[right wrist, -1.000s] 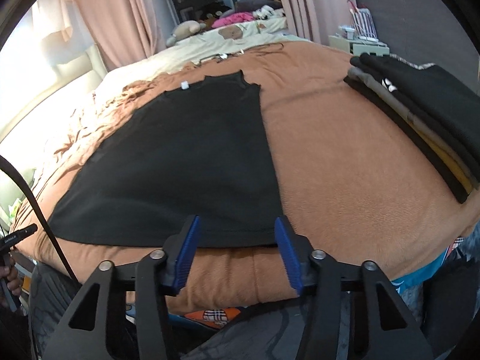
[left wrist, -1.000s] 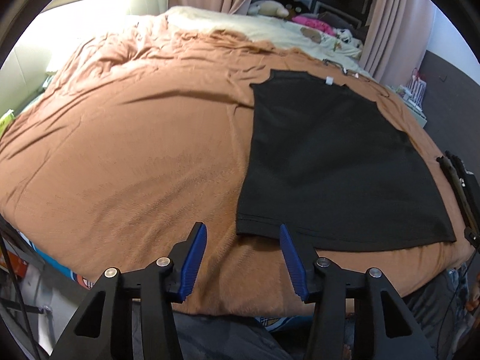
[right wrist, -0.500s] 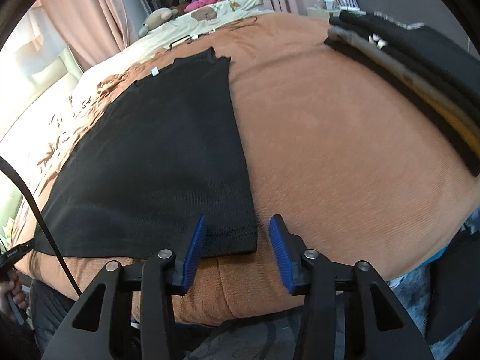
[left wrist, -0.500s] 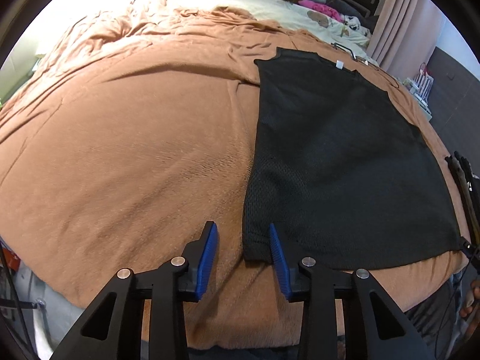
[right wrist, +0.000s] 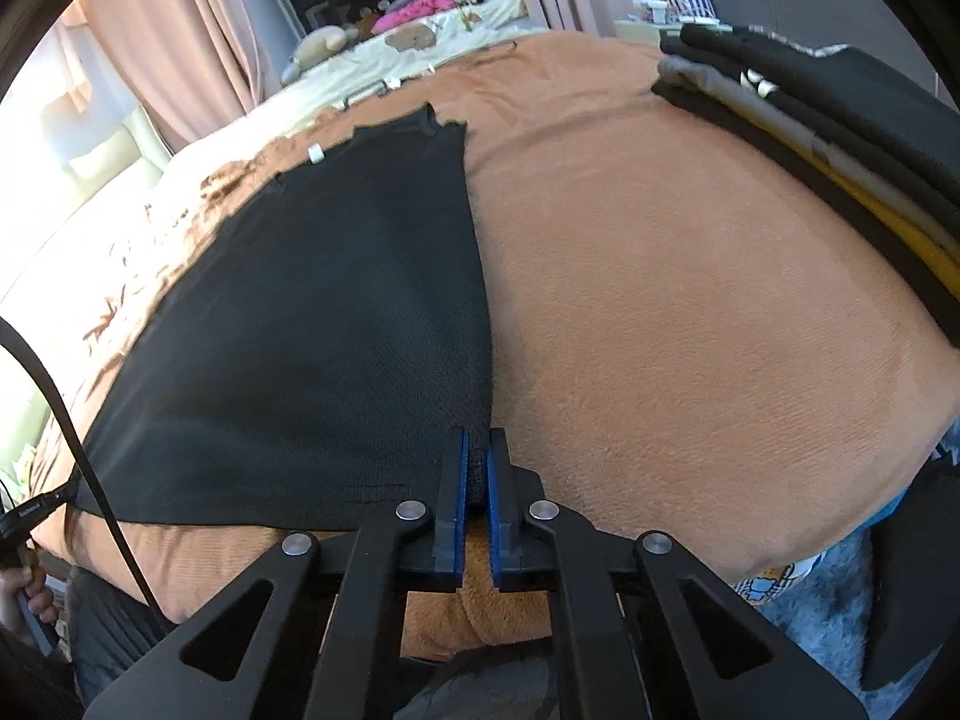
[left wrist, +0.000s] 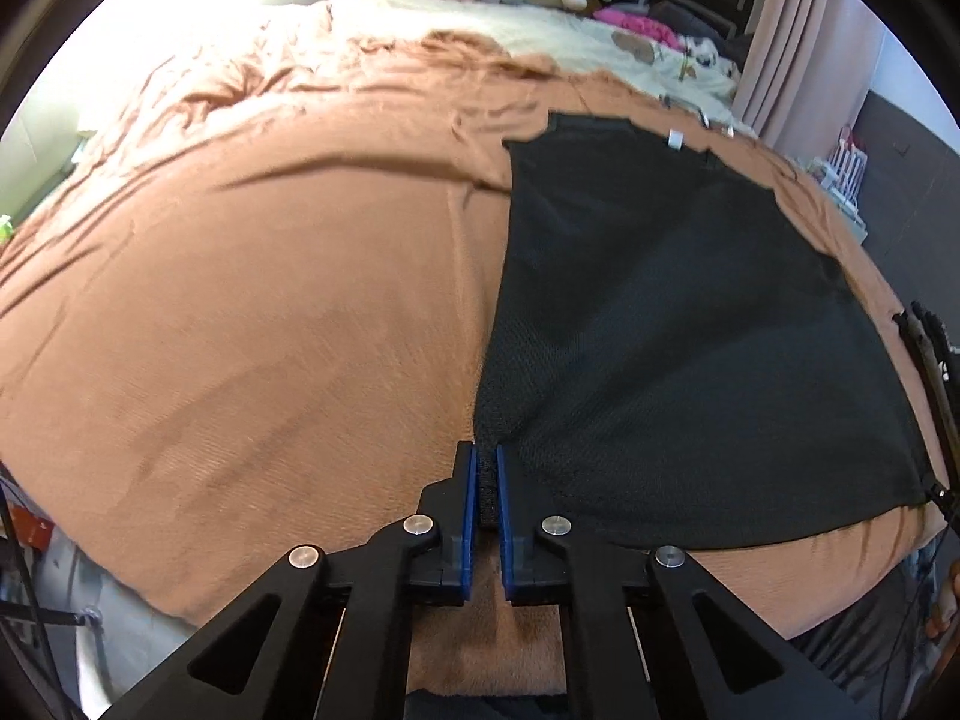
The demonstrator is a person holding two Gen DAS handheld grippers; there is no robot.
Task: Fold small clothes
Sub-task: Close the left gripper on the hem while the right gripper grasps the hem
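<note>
A black mesh sleeveless top [left wrist: 672, 324] lies flat on the brown bed cover, neck end far, hem near me. My left gripper [left wrist: 486, 468] is shut on the hem's near left corner, black cloth pinched between its blue pads. In the right wrist view the same top [right wrist: 336, 324] spreads to the left, and my right gripper [right wrist: 476, 456] is shut on the hem's near right corner. A small white tag [right wrist: 314, 154] shows at the neckline. Each gripper shows faintly at the far hem corner in the other's view.
A stack of folded clothes [right wrist: 840, 138] in black, grey and yellow sits on the brown cover [right wrist: 690, 300] at the right. A cream blanket with plush toys [left wrist: 600, 18] lies beyond the top. The bed's near edge [left wrist: 180, 588] drops off just below the grippers.
Both grippers have moved forward onto the hem corners and gone from open to shut, each pinching the black cloth.
</note>
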